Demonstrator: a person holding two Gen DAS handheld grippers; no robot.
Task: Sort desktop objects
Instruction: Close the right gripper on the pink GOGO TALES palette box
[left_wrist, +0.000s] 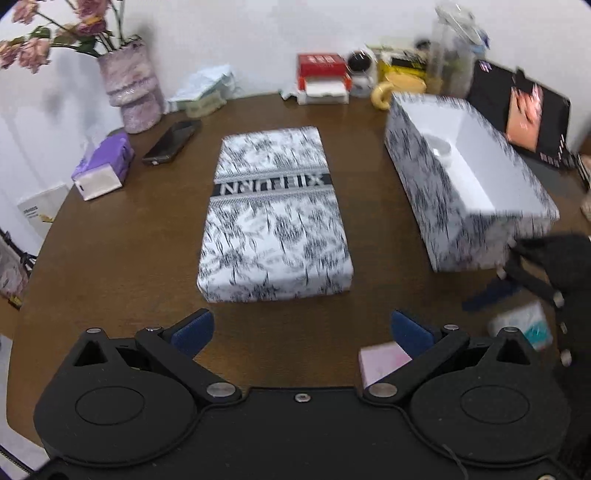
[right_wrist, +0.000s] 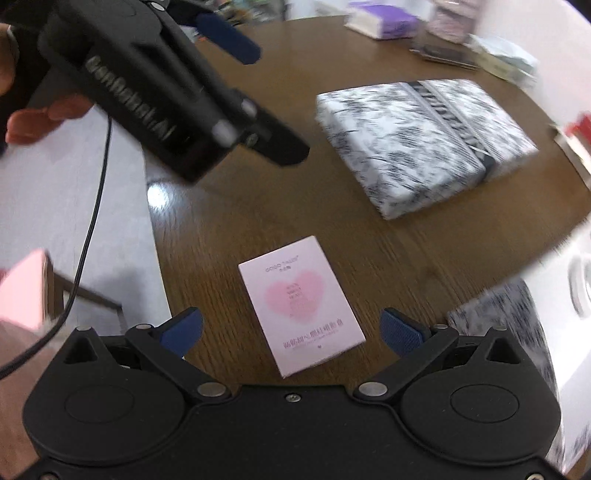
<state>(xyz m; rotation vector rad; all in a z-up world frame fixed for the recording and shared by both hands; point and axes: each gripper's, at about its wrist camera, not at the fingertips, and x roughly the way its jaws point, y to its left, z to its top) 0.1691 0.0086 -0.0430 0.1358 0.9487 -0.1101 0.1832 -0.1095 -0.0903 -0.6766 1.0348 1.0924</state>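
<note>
Left wrist view: left gripper (left_wrist: 302, 334) hovers low over the brown round table (left_wrist: 147, 236), jaws spread wide, nothing between the blue pads. Patterned box lid (left_wrist: 275, 214) lies flat at frame centre, just beyond the fingertips. Open patterned box (left_wrist: 465, 177) sits at right, white interior visible with a pale round item inside, too blurred to identify. Purple tissue pack (left_wrist: 105, 166) and black phone (left_wrist: 173, 142) at left; vase of flowers (left_wrist: 133, 88) upper left; red-and-white box (left_wrist: 323, 77) at top centre. Small pink box (left_wrist: 380, 363) shows just beside the right fingertip. Right wrist view: right gripper (right_wrist: 291, 330) also released, empty, jaws wide, straddling the pink box (right_wrist: 301, 304), which lies flat on the table, not touched by either pad. Left gripper crosses the upper left of this frame, held by a hand (right_wrist: 48, 114).
</note>
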